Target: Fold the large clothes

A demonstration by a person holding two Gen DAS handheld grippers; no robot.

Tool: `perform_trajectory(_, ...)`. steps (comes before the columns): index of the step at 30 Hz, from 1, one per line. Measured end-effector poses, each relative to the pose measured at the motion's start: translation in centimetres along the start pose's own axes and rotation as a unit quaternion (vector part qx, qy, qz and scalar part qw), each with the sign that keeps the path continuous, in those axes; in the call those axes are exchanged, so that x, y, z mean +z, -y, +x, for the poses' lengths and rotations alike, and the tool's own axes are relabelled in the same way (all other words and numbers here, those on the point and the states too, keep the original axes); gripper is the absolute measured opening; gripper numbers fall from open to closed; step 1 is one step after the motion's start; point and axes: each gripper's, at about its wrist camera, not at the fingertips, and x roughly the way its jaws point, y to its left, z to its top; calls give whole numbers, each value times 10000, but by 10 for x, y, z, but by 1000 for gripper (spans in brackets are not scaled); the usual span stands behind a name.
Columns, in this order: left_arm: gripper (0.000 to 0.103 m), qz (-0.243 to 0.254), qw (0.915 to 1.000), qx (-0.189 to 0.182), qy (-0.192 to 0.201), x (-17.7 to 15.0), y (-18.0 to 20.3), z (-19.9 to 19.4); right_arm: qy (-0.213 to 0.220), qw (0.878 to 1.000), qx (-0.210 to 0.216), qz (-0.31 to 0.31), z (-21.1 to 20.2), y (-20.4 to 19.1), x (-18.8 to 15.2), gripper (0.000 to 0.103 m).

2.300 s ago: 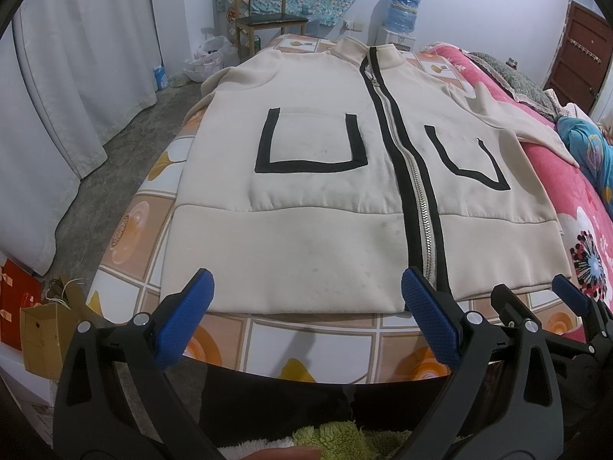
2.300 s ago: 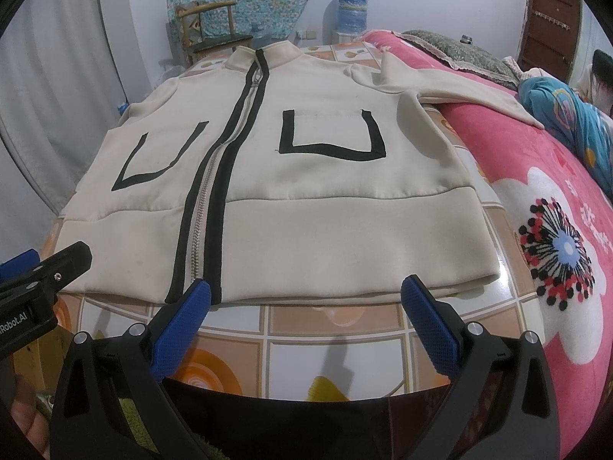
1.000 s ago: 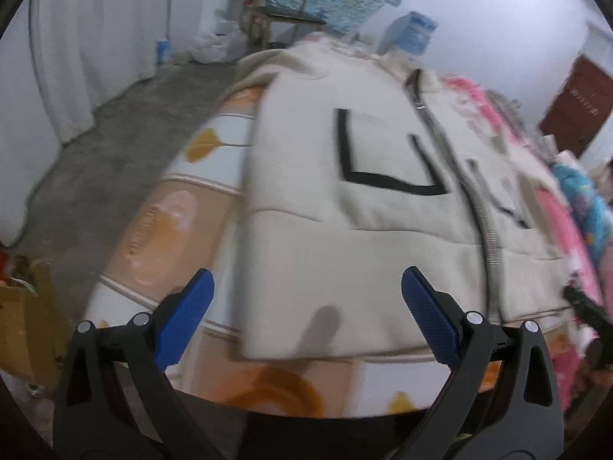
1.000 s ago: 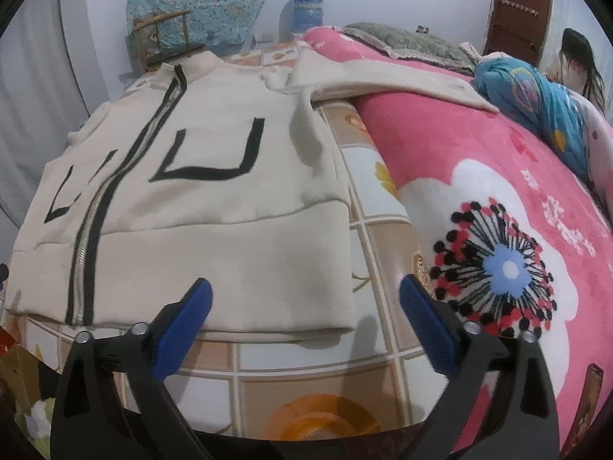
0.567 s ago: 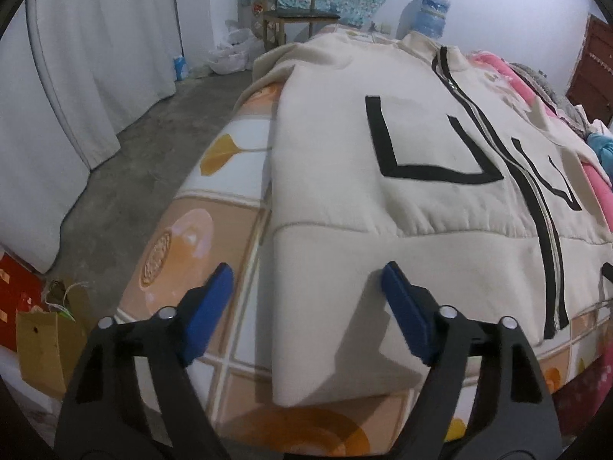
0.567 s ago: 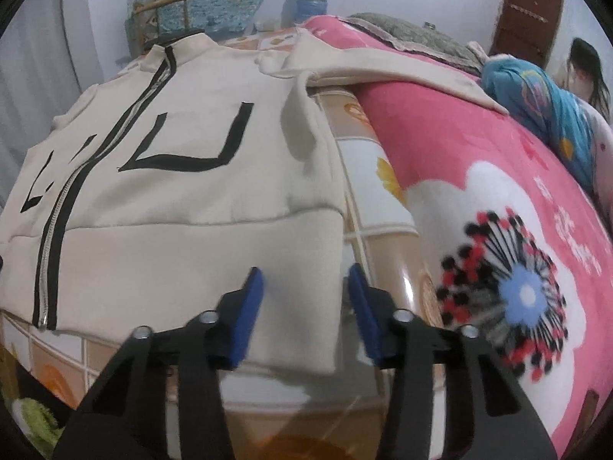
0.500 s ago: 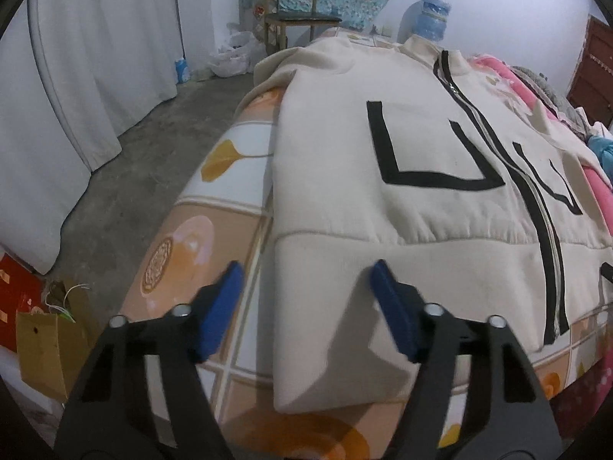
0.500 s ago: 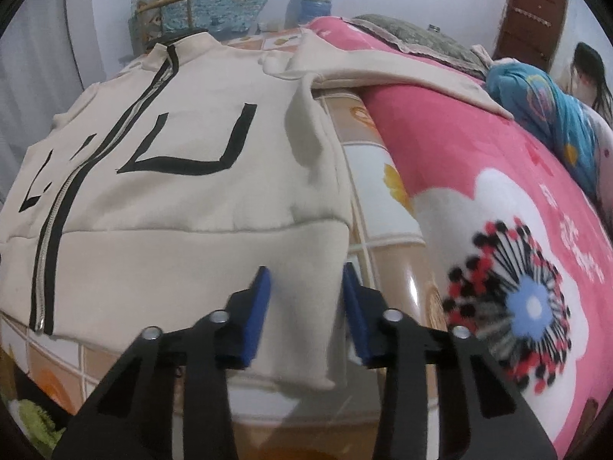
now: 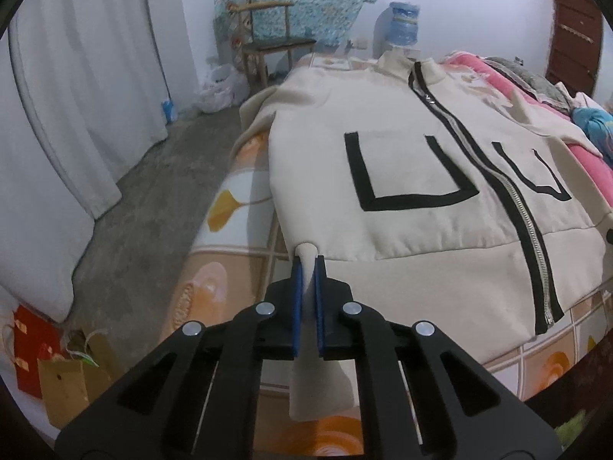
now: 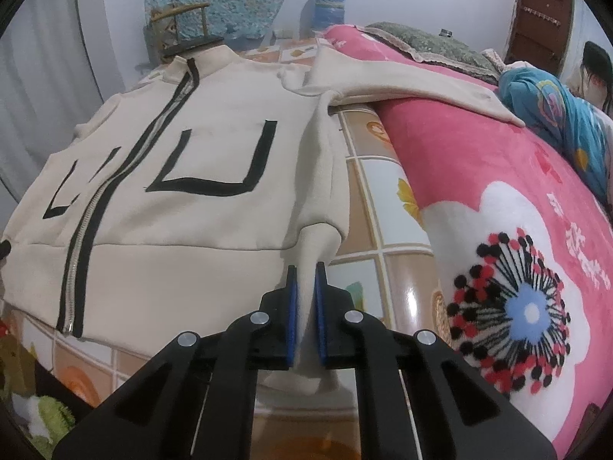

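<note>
With my left gripper and right gripper each pinching a hem corner of the cream jacket spread on the bed, I feared an uneven lift would skew the fold.

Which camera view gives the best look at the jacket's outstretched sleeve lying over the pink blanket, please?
The right wrist view shows it best: the sleeve runs in full from the shoulder across the pink blanket to its cuff. The left wrist view shows only a foreshortened strip of it at the far right edge.
</note>
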Motion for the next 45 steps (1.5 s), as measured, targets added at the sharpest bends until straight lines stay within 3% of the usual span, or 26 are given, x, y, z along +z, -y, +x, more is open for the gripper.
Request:
perform_trajectory(5,5,3,10000,-31,10,-3,-5,-10,13,9998,172,62,-23,-2,-14,6)
perform_trajectory(12,6,-84,9997,61,-218,-23,-22,-20,-284,9988,357,167,-46,-5,-50,6)
perform_trajectory(16,12,-270,9990,19,-350,-28,-32,-20,-347,9987,354,127,-51,-3,-60,8)
perform_trajectory(18,15,-326,9992,8,-222,-24,-35,-27,-305,9989,349,40,-60,0,-54,10)
perform_trajectory(20,29,-352,9994,-62,-29,-15,-36,-38,-114,9992,371,-90,-72,-1,-40,17)
perform_trajectory(21,42,-372,9992,-111,50,-11,-36,-42,7,9992,371,-146,-78,-3,-34,22)
perform_trajectory(22,52,-394,9989,-179,155,-6,-34,-45,128,9990,384,-194,-82,-6,-27,35)
perform_trajectory(24,59,-378,9984,-283,297,3,-27,-47,383,9976,492,-291,-86,-17,-12,54)
perform_trajectory(27,74,-267,9984,-388,298,18,-8,-36,491,9953,747,-377,-71,-43,10,60)
perform_trajectory(29,78,-158,9988,-412,225,28,10,-18,415,9938,943,-420,-54,-60,20,72)
perform_trajectory(34,82,70,9994,-250,-209,41,40,36,-171,9945,876,-549,9,-102,38,76)
perform_trajectory(39,87,271,9975,63,-644,36,54,68,-471,9944,742,-588,46,-111,45,84)
perform_trajectory(41,95,212,9980,247,-547,32,53,70,-585,9938,722,-617,54,-111,43,87)
perform_trajectory(45,96,-15,9985,112,-536,27,45,71,-702,9930,689,-649,62,-109,37,97)
